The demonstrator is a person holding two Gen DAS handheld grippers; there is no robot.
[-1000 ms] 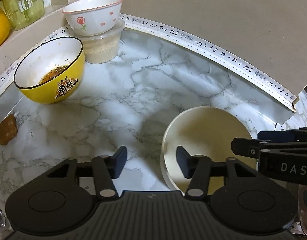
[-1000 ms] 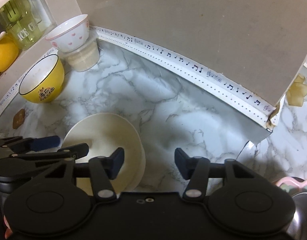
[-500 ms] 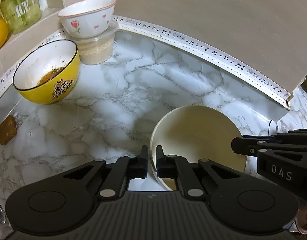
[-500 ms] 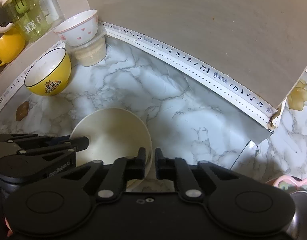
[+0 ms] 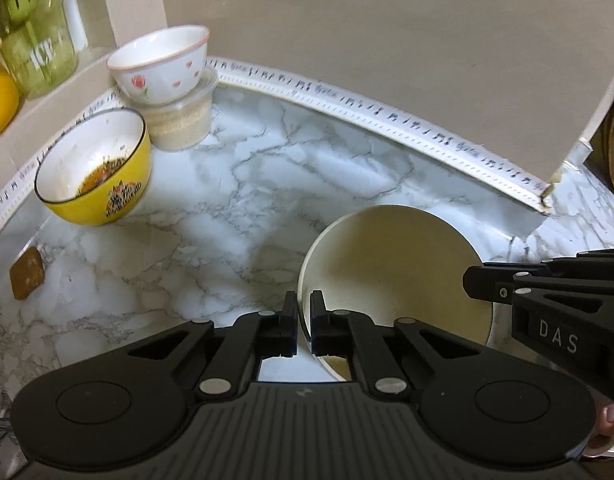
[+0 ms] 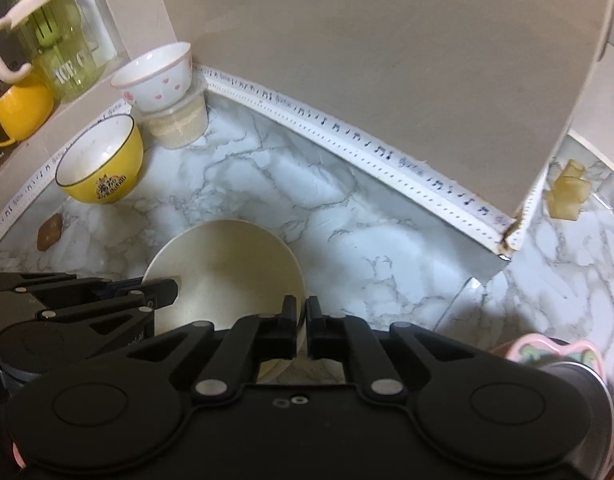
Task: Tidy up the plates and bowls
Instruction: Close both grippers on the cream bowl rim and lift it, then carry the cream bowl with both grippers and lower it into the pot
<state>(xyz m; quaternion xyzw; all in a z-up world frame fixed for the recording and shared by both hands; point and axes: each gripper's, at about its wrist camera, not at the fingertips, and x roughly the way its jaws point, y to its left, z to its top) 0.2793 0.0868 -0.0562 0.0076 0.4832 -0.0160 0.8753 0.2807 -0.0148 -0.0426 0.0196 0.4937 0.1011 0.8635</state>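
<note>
While 2 grippers pinch opposite rims, cream bowl [image 5: 391, 268].

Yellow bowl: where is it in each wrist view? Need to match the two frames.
Left wrist: yellow bowl at far left, mid-height, tilted, sauce residue inside.
Right wrist: yellow bowl at left, upper-middle, nearer the frame centre than in the left view.
Shared landmark: the white bowl with pink hearts, stacked on a clear plastic tub just behind the yellow bowl.
</note>
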